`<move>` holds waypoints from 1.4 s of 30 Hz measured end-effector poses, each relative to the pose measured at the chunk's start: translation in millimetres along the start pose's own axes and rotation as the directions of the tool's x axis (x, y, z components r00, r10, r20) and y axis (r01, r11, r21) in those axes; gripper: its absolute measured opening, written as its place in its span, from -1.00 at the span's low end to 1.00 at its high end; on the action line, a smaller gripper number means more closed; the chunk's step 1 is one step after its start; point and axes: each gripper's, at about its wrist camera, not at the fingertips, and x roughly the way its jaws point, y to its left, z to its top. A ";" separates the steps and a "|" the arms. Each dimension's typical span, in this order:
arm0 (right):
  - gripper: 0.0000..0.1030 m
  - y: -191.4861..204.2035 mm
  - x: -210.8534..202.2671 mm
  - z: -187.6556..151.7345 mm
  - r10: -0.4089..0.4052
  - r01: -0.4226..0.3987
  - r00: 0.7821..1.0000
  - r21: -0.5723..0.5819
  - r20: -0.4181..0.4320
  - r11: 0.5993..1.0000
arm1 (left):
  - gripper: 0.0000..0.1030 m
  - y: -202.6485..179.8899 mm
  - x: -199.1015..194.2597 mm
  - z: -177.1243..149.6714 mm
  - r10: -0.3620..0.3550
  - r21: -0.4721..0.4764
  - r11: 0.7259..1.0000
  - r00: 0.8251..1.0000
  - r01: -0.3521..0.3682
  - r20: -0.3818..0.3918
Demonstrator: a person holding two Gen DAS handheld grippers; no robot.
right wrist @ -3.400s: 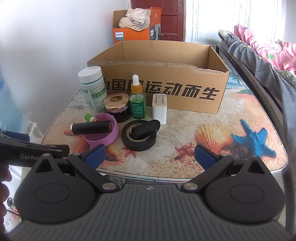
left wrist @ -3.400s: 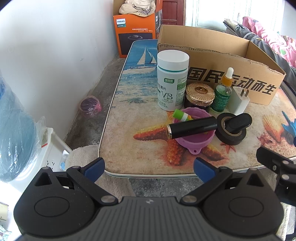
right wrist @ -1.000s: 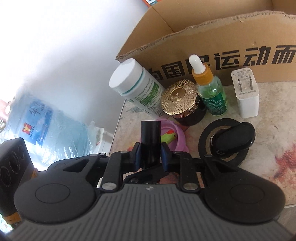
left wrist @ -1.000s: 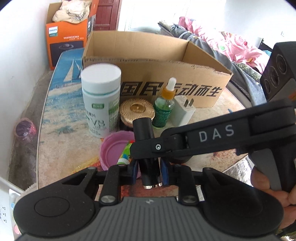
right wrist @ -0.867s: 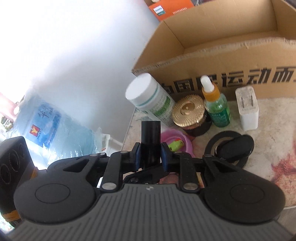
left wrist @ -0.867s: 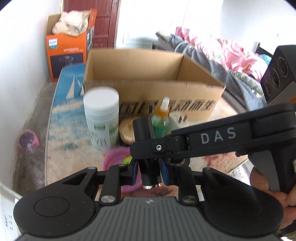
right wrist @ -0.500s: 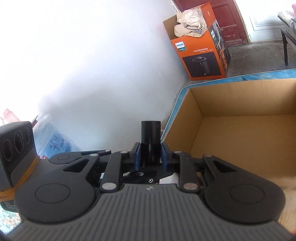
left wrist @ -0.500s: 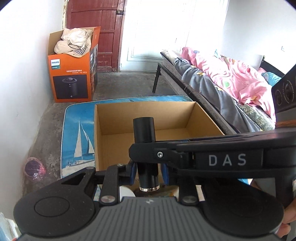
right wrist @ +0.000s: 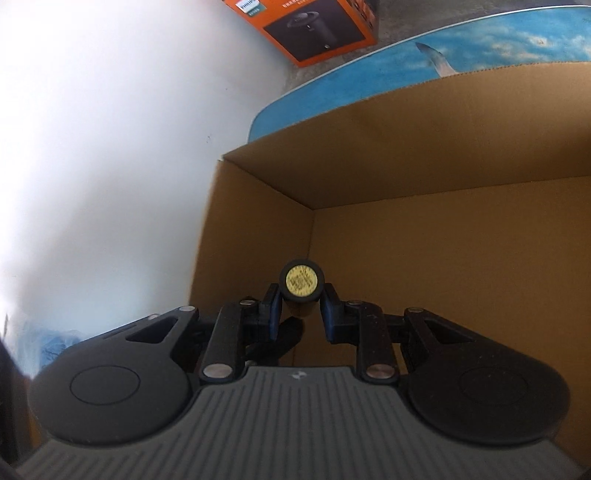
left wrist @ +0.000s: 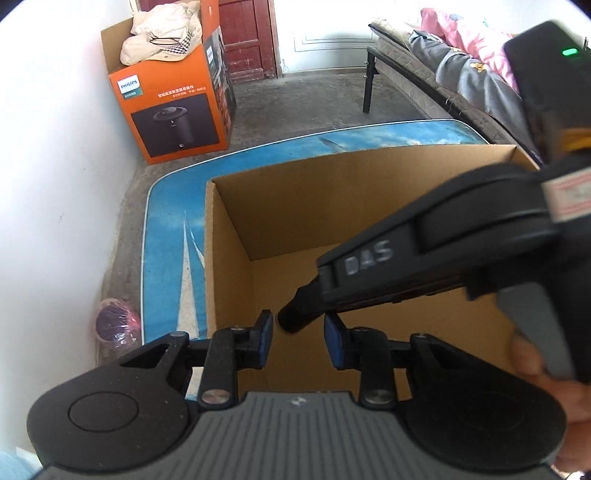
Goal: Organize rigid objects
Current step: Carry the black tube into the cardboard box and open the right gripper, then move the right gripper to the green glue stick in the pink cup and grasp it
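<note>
Both grippers pointed down over the cardboard box (left wrist: 229,236). The right gripper (right wrist: 301,308) pinched the black tube (right wrist: 301,286) above the box floor; the left gripper (left wrist: 299,334) had just been opening, its pads clear of it. "DAS" and "PHILIPS" were readable.

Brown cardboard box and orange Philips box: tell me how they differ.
The brown cardboard box sits on the table, while the orange box stands on the floor beside the wall. The brown cardboard box shows only bare cardboard inside; the orange box is stuffed with pale cloth. The brown one's visible faces are plain, the orange one's printed. Both are open-topped.
</note>
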 end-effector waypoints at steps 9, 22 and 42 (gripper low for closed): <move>-0.24 3.9 26.3 20.2 -0.091 0.093 0.995 -0.080 0.026 0.992 | -0.25 9.2 -35.0 -8.4 -0.017 -0.060 0.998 0.997 0.021 0.079; -0.03 -12.2 -114.1 -29.2 0.184 -0.177 0.964 -0.057 0.190 0.983 | 0.04 29.5 -133.5 -80.7 -0.109 -0.116 0.983 0.956 0.145 0.272; -0.49 -15.9 -67.9 -239.5 0.137 -0.137 0.991 -0.082 -0.014 0.987 | -0.47 -25.3 -72.6 -214.5 -0.101 -0.058 0.993 0.993 0.104 0.055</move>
